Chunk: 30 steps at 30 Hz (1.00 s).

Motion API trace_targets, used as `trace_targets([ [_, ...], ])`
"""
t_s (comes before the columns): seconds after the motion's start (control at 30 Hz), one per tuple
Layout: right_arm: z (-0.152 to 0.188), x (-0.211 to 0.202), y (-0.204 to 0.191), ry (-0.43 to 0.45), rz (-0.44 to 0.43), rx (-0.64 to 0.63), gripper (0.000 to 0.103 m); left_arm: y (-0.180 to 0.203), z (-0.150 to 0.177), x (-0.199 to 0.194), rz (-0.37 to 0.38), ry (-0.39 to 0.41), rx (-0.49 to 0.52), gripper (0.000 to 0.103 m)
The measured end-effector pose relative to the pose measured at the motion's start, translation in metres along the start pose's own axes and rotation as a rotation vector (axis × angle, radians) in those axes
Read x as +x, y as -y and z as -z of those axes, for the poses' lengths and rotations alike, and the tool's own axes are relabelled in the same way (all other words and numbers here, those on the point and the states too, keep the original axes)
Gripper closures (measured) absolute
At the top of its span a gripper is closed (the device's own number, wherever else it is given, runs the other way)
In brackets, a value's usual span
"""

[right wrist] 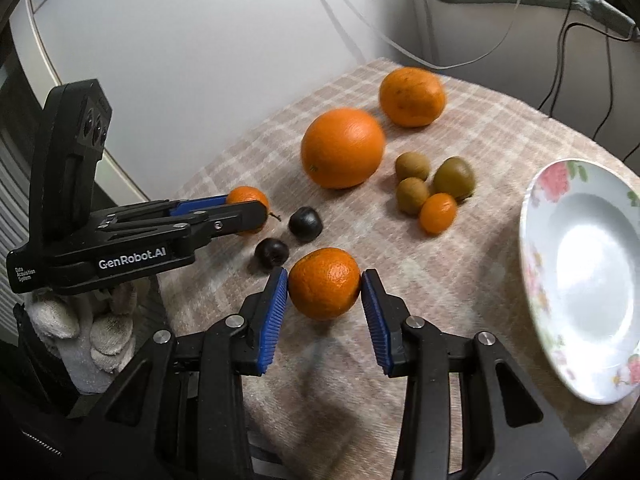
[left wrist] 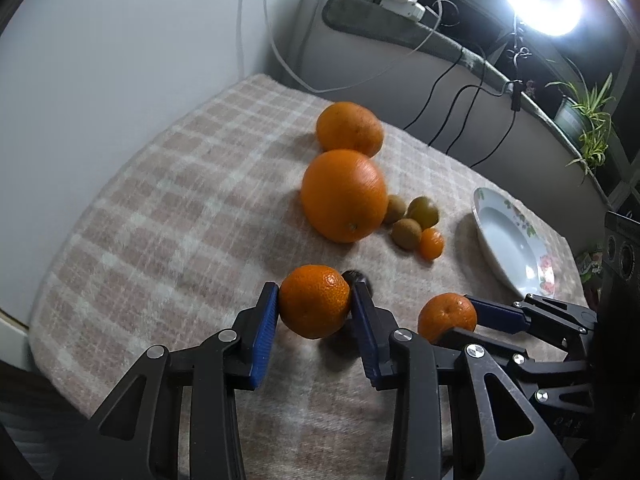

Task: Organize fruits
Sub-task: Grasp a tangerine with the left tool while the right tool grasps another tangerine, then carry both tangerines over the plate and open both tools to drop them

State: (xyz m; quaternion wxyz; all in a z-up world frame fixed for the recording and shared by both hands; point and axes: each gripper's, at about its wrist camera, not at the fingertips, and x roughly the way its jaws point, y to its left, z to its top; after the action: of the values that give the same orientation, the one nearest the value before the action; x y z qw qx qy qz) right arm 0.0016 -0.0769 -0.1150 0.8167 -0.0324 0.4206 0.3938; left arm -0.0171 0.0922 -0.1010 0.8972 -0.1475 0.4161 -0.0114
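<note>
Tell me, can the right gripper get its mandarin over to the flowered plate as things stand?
Probably yes. The right gripper is shut on a mandarin, and the plate sits just to its right, with only bare cloth between them. The kiwis lie farther back, out of the way.

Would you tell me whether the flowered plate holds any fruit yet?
Empty: the flowered plate shows only bare white inside; all fruit lies on the checked cloth.

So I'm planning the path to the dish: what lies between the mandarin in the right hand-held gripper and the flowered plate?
Nothing: in the right wrist view, only bare checked cloth separates the mandarin from the plate.
</note>
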Motion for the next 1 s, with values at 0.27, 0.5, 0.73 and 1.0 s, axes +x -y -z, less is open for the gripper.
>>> trace_targets([
  [0.27,-0.004,-0.030,0.021,0.063,0.066,0.039,0.063,0.026,-0.011,0.000,0.049,0.019,0.055,0.068],
  [0.5,0.000,-0.057,0.047,0.107,0.132,0.090,0.063,0.059,-0.017,0.005,0.111,0.021,0.121,0.068],
  [0.73,0.011,-0.084,0.072,0.140,0.205,0.148,0.063,0.096,-0.018,0.013,0.165,0.016,0.199,0.068],
  [1.0,0.025,-0.102,0.098,0.142,0.278,0.192,0.063,0.129,-0.018,0.023,0.206,0.002,0.262,0.068],
])
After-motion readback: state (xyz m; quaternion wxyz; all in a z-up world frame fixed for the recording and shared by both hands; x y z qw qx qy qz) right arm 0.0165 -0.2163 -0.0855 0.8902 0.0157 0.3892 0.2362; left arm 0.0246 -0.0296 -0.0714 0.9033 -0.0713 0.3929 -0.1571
